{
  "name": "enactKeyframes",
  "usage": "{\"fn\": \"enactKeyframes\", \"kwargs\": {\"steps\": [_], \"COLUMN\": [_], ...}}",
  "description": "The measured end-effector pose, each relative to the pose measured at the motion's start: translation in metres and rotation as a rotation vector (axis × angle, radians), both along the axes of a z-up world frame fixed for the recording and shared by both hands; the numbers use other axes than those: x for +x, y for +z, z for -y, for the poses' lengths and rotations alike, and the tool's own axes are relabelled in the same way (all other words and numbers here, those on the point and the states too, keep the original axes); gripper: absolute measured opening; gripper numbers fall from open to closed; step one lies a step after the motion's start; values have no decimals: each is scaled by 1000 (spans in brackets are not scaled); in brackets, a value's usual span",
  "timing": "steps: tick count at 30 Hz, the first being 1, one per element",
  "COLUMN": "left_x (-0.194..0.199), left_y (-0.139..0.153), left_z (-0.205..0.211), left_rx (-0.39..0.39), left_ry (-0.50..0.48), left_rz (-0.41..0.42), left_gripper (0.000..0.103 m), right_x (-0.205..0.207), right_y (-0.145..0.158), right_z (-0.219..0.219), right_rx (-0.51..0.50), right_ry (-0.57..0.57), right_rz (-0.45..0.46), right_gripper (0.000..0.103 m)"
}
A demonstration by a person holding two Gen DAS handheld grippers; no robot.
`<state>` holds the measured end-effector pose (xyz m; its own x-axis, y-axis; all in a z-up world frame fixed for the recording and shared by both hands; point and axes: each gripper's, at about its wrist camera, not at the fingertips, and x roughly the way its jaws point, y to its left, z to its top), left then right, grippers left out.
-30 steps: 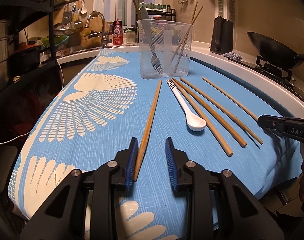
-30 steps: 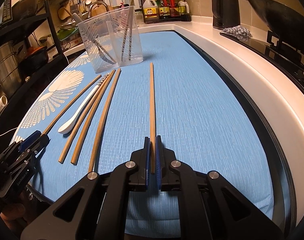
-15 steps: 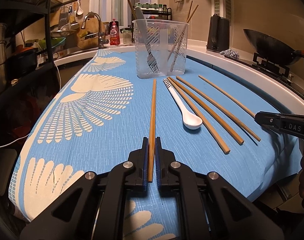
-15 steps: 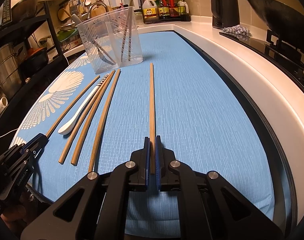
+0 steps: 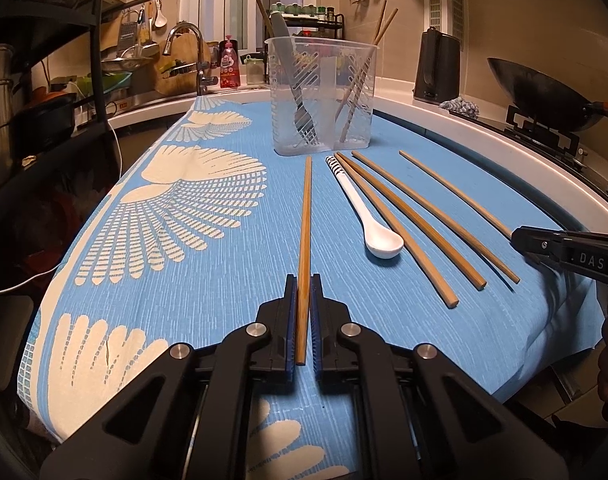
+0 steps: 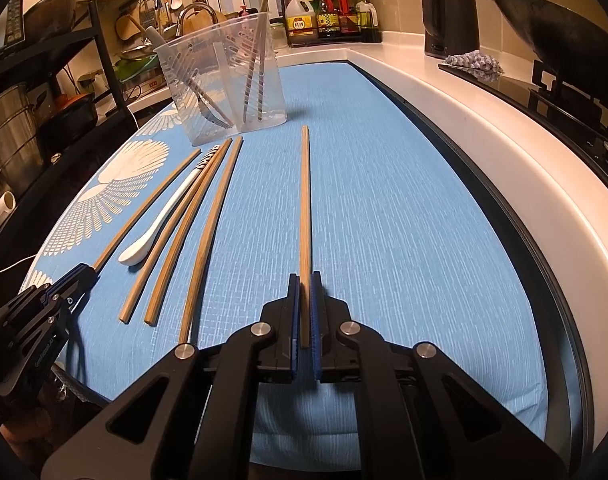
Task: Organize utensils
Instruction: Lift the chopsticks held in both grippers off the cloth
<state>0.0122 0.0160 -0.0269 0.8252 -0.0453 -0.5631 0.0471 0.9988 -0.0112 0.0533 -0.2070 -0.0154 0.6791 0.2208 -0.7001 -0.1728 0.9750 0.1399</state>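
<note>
My left gripper (image 5: 302, 280) is shut on the near end of a wooden chopstick (image 5: 305, 220) that points toward the clear plastic utensil holder (image 5: 322, 96). My right gripper (image 6: 302, 280) is shut on another chopstick (image 6: 304, 200) at the right of the row. Between them on the blue cloth lie a white spoon (image 5: 368, 216) and three more chopsticks (image 5: 408, 224). The holder has a fork and chopsticks in it. The right gripper also shows in the left wrist view (image 5: 520, 236), the left in the right wrist view (image 6: 83, 274).
The blue patterned cloth (image 5: 163, 240) covers the counter and hangs over its near edge. A wok (image 5: 544, 92) on a stove and a black kettle (image 5: 438, 66) stand to the right. A sink with a tap (image 5: 183, 52) and a dark shelf rack are at the left.
My left gripper was open beside the chopstick and has closed on it. My right gripper has stayed shut on its chopstick, barely moving.
</note>
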Motion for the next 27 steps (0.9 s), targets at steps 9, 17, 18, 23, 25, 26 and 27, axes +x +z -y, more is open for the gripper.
{"fn": "enactKeyframes", "kwargs": {"steps": [9, 17, 18, 23, 25, 26, 27], "left_x": [-6, -15, -15, -19, -20, -20, -20], "left_y": [4, 18, 19, 29, 33, 35, 36], "left_z": [-1, 2, 2, 3, 2, 2, 2], "left_rx": [-4, -1, -1, -2, -4, -3, -2], "left_ry": [-4, -7, -9, -12, -12, -12, -12], "left_rz": [5, 61, 65, 93, 101, 104, 106], "left_gripper": [6, 6, 6, 6, 6, 6, 6], "right_x": [-8, -16, -17, -20, -21, -22, -23], "right_y": [9, 30, 32, 41, 45, 48, 50], "right_z": [1, 2, 3, 6, 6, 6, 6], "right_rx": [5, 5, 4, 8, 9, 10, 11], "right_ry": [-2, 0, 0, -1, 0, 2, 2], "right_rz": [19, 73, 78, 99, 109, 115, 121], "right_gripper": [5, 5, 5, 5, 5, 5, 5]}}
